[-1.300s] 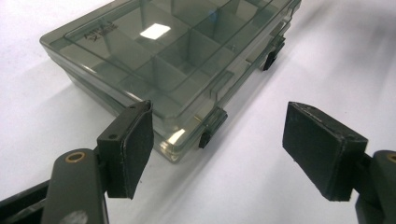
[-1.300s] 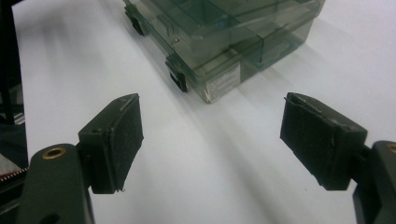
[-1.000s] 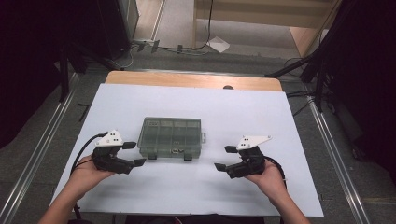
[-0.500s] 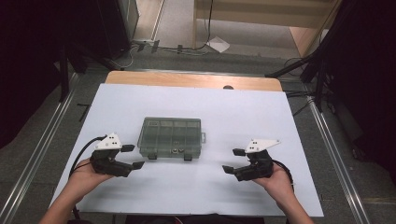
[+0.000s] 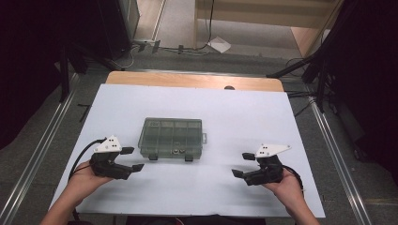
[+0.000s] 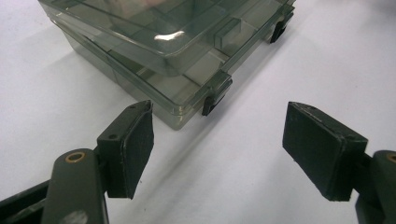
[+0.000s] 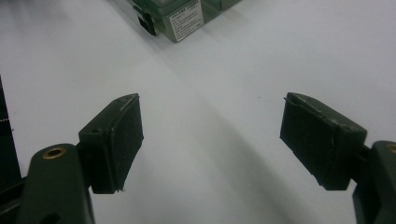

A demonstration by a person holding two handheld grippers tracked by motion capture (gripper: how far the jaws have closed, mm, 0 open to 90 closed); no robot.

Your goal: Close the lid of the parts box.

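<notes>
Left gripper [image 5: 132, 159] sits just beside the near-left corner of the compartment box [image 5: 172, 136], jaws spread wide, gripping nothing. I see the box lid down, two dark latches [image 6: 215, 95] on its near edge; something small and metallic inside, probably screws. Box lies mid-table [image 5: 234, 112]. Right gripper [image 5: 243, 165] well apart to its right, jaws also wide, empty.

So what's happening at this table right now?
A person sits at a white table holding a black two-jaw gripper in each hand. Between them lies a closed, clear grey plastic compartment box. The left gripper is open beside the box's near left corner, not touching it. The right gripper is open too, farther off over bare table. Nothing is being held.
</notes>
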